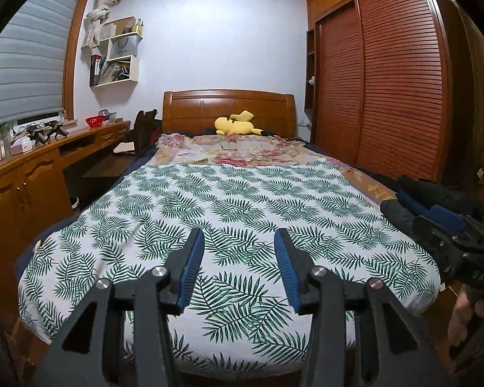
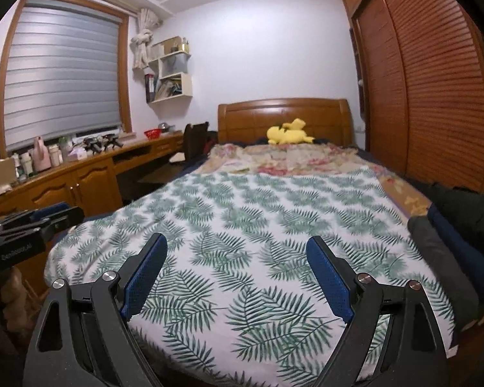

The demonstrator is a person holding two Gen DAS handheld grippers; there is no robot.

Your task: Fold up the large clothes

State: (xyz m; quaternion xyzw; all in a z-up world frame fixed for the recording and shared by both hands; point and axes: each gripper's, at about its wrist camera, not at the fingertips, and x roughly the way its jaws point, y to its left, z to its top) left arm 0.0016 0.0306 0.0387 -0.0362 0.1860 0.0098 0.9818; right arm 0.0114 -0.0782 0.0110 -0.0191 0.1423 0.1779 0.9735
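A dark bundled garment (image 1: 435, 195) lies at the right edge of the bed; in the right wrist view (image 2: 461, 222) it shows black, grey and dark blue parts. My left gripper (image 1: 238, 238) is open and empty, above the foot of the bed over the white fern-print cover (image 1: 229, 200). My right gripper (image 2: 237, 245) is open and empty, also above the cover (image 2: 258, 213), left of the garment. The right gripper also shows in the left wrist view (image 1: 442, 222), next to the garment. The left gripper shows at the left edge of the right wrist view (image 2: 42, 214).
A floral blanket (image 1: 229, 150) and a yellow plush toy (image 1: 237, 122) lie near the wooden headboard (image 1: 229, 104). A louvred wardrobe (image 1: 387, 80) stands close on the right. A wooden desk with clutter (image 1: 48, 151) runs along the left wall under the window.
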